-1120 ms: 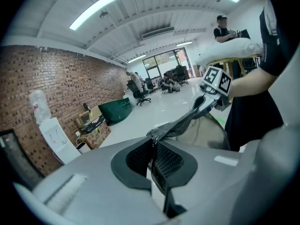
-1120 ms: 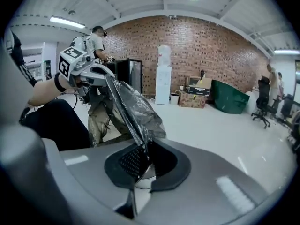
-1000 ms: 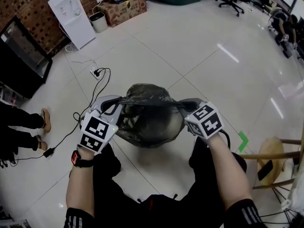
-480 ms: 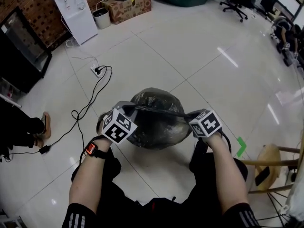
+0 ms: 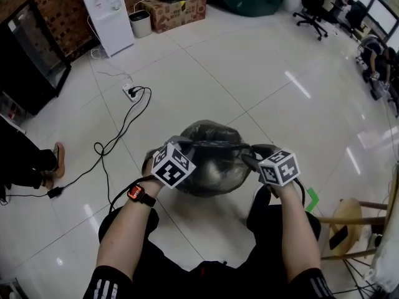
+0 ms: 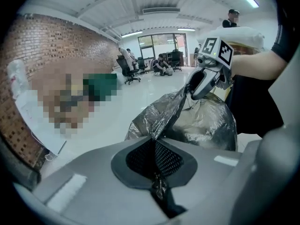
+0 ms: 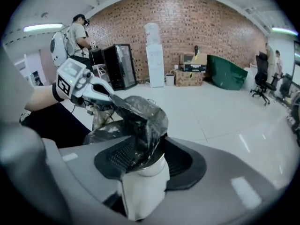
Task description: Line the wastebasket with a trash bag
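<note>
A dark grey trash bag [image 5: 209, 161] sits bunched over the wastebasket on the floor between my hands. My left gripper [image 5: 179, 146] is on the bag's left side, shut on a pinch of the film [image 6: 161, 121]. The film runs taut from there to my right gripper [image 6: 199, 86]. On the bag's right side my right gripper [image 7: 149, 159] is open, its jaws having just been opening. The wastebasket's white wall [image 7: 143, 189] stands between its jaws, with bag film [image 7: 140, 121] draped over the rim. The rest of the basket is hidden under the bag.
A power strip with black cables [image 5: 131, 93] lies on the tiles to the left. A wooden stool [image 5: 349, 220] stands at the right. A water dispenser [image 5: 112, 11], a small bin [image 5: 140, 23] and cardboard boxes [image 5: 177, 10] line the brick wall. A person's shoe [image 5: 57, 154] shows at the left.
Both grippers have come down with the bag's top edge, and the left one has drawn in closer to the bag. The bag now sits lower and rounder.
</note>
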Demonstrator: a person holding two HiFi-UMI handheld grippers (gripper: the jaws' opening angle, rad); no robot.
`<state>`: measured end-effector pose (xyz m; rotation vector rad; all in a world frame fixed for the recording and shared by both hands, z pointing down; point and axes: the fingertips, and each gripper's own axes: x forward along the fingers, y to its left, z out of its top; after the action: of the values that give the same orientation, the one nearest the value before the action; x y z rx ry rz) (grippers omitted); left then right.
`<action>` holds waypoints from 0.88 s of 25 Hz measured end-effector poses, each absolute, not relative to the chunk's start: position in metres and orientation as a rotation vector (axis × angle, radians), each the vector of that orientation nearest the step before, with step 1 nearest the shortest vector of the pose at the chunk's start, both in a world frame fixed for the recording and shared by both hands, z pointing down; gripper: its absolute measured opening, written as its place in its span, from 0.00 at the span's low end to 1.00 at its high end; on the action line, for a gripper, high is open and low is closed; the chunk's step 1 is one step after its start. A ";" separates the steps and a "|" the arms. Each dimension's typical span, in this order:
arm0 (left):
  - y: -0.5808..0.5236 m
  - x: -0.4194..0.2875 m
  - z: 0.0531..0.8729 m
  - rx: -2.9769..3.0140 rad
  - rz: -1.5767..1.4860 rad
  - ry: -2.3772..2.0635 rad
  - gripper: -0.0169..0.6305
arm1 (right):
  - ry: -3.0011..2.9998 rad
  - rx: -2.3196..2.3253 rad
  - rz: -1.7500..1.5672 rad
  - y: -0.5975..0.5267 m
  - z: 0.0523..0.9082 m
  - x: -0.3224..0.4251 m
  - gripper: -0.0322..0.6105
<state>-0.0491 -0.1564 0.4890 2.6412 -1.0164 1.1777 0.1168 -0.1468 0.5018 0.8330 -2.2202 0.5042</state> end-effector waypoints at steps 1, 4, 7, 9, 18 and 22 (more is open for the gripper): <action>-0.157 -0.048 0.485 2.644 1.148 -1.015 0.03 | -2.255 0.844 0.475 -0.144 0.484 0.115 0.37; -0.157 -0.046 0.473 2.654 1.080 -1.001 0.03 | -2.327 0.850 0.394 -0.133 0.439 0.108 0.42; -0.155 -0.044 0.468 2.657 1.047 -0.988 0.03 | -2.366 0.850 0.360 -0.126 0.416 0.109 0.45; -0.153 -0.042 0.466 2.655 1.025 -0.979 0.03 | -2.391 0.887 0.332 -0.124 0.401 0.114 0.47; -0.161 -0.051 0.455 2.628 0.916 -1.014 0.03 | -2.599 0.590 0.248 -0.077 0.380 -0.018 0.28; -0.162 -0.057 0.462 2.585 0.900 -1.018 0.03 | -2.402 0.674 0.096 -0.113 0.439 -0.043 0.23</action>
<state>-0.0574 -0.1619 0.4618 2.5850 -1.0181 0.8996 -0.0426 -0.1131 0.4387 0.6741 -2.4017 0.0962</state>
